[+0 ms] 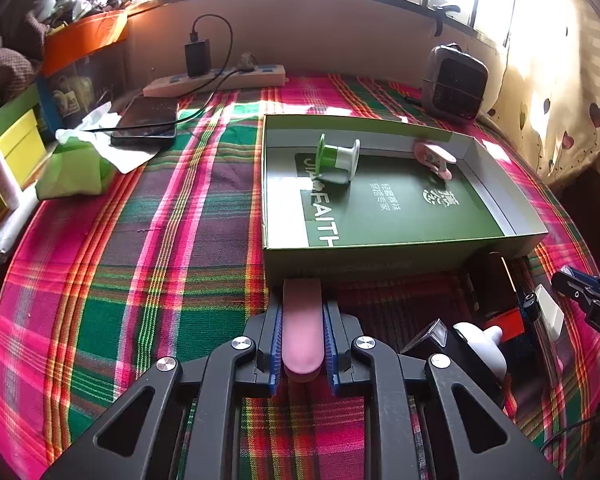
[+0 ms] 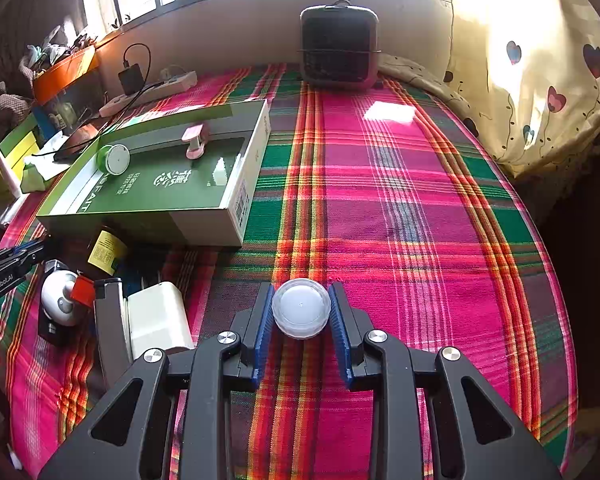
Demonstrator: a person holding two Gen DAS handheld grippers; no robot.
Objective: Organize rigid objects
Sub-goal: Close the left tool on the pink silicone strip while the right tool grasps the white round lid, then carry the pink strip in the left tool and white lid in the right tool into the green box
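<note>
Covering the whole work surface, the pink, green and orange plaid woven cloth (image 2: 400, 208) carries everything you see; on it the shallow green cardboard box (image 1: 380, 256) with white lettering lies open-topped, holding a green-and-white plastic spool (image 1: 338, 156) on its side at the far left and a pink plastic clip (image 1: 436, 156) against the far wall to the right; beyond the box, by the wall under the window, stands the dark grey boxy heater with a grille front (image 2: 339, 46); a black slab-shaped phone (image 1: 146, 122) lies at the far left with a cable running to a beige power strip (image 1: 216, 79). Your left gripper (image 1: 302, 340) is clamped on a pink, rounded, bar-shaped rigid object (image 1: 302, 320), both blue pads pressing its sides, its far end just short of the box's near wall; your right gripper (image 2: 301, 312) grasps a small round translucent white plastic jar (image 2: 301, 307), held just above the cloth, well apart from the box; beside it to the left lie a white rectangular block (image 2: 158, 320) and a small white rounded gadget (image 2: 60, 298), close together.
</note>
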